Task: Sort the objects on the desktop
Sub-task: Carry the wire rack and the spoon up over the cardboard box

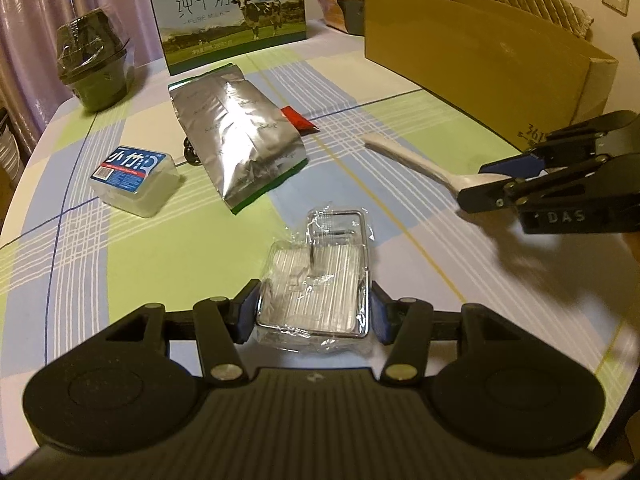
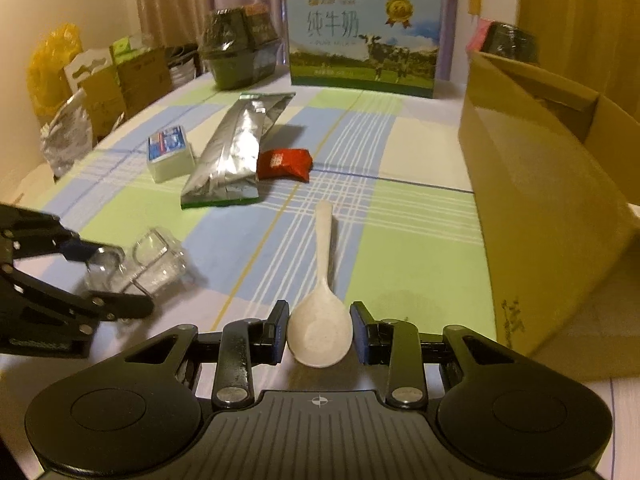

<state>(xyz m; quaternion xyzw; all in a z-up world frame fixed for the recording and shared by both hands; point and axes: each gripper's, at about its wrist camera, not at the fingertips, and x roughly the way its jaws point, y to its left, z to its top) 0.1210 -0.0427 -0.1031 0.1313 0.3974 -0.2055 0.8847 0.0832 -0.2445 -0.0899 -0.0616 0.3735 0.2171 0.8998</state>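
left gripper [image 1: 313,312] fingers pinching wrapped wire rack [image 1: 316,280], right gripper [image 2: 320,330] fingers clamped on white spoon [image 2: 322,312]

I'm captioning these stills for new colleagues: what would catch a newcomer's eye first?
Each gripper grips something: the left gripper a plastic-wrapped wire rack, the right gripper the bowl of a white spoon. Beyond them a silver foil bag lies mid-table, with an open cardboard box at the right edge.
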